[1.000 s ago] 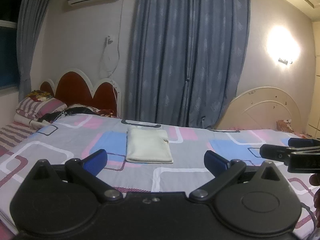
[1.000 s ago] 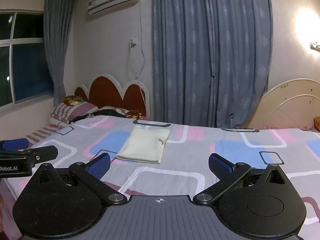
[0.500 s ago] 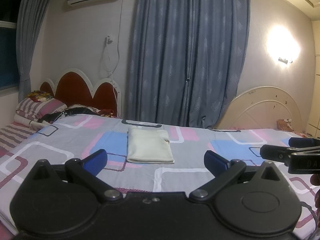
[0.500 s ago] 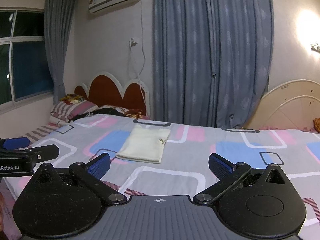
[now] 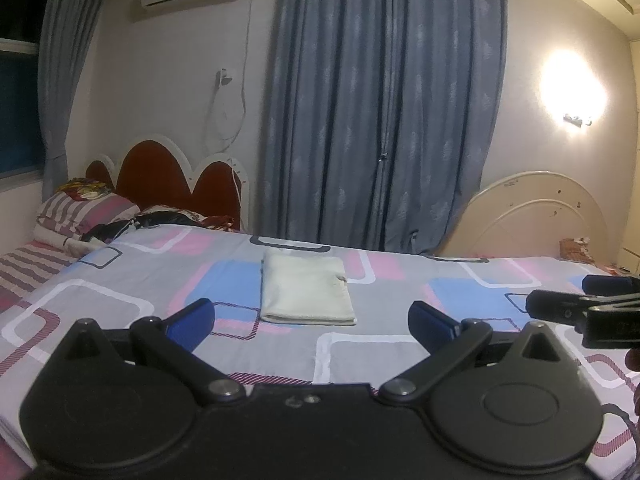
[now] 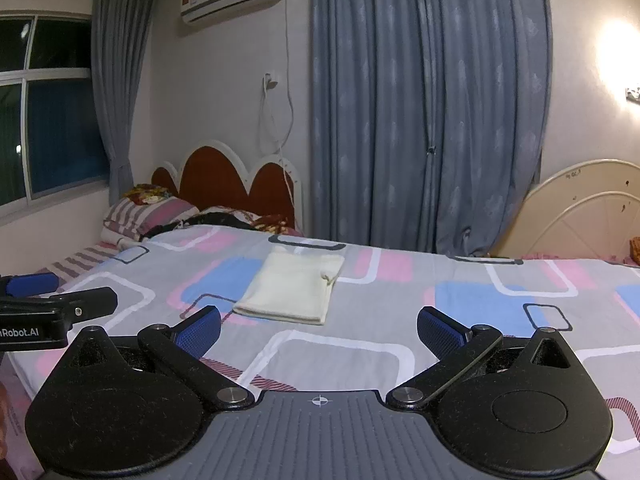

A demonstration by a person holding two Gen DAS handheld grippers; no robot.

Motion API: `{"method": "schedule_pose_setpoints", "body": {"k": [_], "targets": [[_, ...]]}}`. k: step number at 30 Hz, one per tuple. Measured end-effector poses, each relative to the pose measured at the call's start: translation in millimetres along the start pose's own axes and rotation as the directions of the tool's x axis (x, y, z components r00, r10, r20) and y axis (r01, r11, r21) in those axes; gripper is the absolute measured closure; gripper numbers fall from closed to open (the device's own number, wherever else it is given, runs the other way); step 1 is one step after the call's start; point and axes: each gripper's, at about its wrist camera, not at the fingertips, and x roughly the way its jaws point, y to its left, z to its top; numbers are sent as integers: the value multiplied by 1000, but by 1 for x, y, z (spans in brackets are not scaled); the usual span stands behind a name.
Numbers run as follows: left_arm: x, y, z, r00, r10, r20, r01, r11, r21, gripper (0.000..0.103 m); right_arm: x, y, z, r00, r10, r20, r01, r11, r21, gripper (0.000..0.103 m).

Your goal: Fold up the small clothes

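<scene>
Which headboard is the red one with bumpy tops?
The headboard behind the striped pillow: the red headboard has three white-edged humps. The cream headboard on the right is one plain arch.

Both tongs are black: the left tongs and right tongs have blue ribbed pads, silver pivot screws, round housings; white "Robot.AI" lettering marks one.

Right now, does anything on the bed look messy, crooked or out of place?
Nothing much stands out. The folded cream garment lies flat and neat on the bedspread, with only a small nub poking out on its right edge. Both grippers, left and right, are open and clear of it.
</scene>
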Motion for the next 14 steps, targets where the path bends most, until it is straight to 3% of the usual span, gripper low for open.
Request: {"method": "schedule_pose_setpoints", "body": {"k": [14], "targets": [[7, 0, -1, 999, -34, -16, 35, 999, 31, 1, 2, 0, 0, 1000, 4, -2, -4, 1000, -2, 0]]}}
